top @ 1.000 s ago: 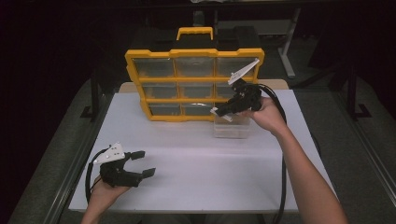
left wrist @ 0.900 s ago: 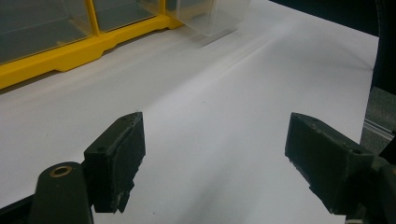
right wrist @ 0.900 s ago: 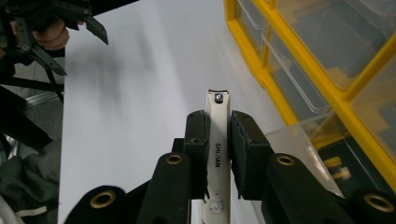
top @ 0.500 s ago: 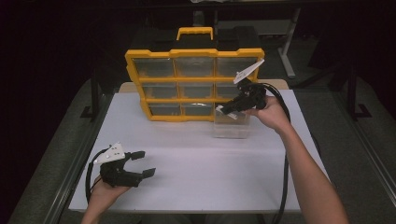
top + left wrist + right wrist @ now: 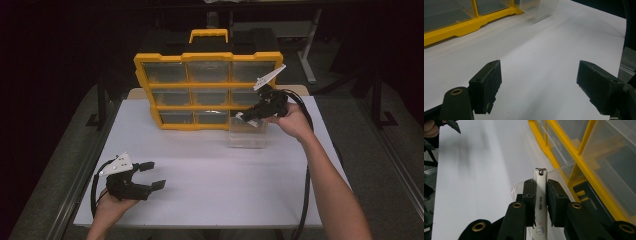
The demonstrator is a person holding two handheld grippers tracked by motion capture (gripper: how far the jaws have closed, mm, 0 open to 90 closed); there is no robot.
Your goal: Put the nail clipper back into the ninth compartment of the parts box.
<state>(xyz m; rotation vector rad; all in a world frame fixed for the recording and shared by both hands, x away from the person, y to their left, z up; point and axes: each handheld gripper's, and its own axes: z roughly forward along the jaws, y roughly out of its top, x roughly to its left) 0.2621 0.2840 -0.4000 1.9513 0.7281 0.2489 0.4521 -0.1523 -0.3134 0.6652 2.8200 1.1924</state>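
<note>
Right gripper [image 5: 248, 116] hangs over the clear plastic drawer [image 5: 246, 134], which stands pulled out on the white bench [image 5: 210, 170] just in front of the yellow organizer [image 5: 207, 90]. Its fingers [image 5: 529, 195] are closed on a white nail clipper [image 5: 540, 195], pinching it flat-side to flat-side around mid-body; the metal tip [image 5: 540, 171] pokes out past the pads, pointing down toward the drawer. Clipper judged light, stiff and smooth-shelled: likely to slide or swivel if pinched near an end, so the present mid-length hold across the flat faces looks the sound one. Drawer judged thin-walled and light, liable to skid on the bench if nudged. Bottom-right bay of the organizer [image 5: 586, 192] stands empty, presumably the drawer's slot. Left gripper [image 5: 152, 176] sits at the near left of the bench, fingers [image 5: 486, 85] spread wide with nothing between them, well apart from the drawer.
</note>
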